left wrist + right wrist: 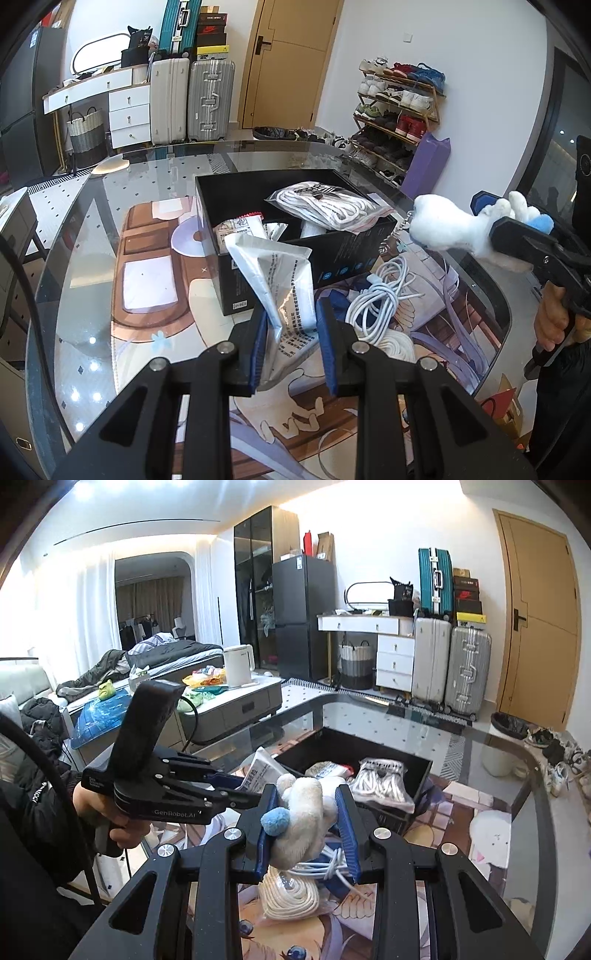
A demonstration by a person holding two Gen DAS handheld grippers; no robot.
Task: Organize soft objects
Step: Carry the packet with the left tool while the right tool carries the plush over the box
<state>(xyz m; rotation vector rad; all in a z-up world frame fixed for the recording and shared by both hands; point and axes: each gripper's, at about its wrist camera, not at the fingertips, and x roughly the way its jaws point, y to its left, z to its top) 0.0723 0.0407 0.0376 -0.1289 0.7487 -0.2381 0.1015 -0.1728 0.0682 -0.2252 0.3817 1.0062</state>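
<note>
My left gripper (pixel 291 328) is shut on a white printed plastic packet (pixel 280 284) and holds it up just in front of the black open box (pixel 236 280). My right gripper (pixel 306 823) is shut on a white plush toy (pixel 306 812) with a blue pompom, held above the table to the right of the box; the toy also shows in the left wrist view (pixel 454 225). In the box lie a clear bag of white laces (pixel 328 206) and small packets (pixel 240 227).
A coiled white cable (pixel 384 299) and a coil of white rope (pixel 291 897) lie on the printed mat on the glass table (pixel 74 258), right of the box. Suitcases, drawers, a shoe rack and a door stand behind.
</note>
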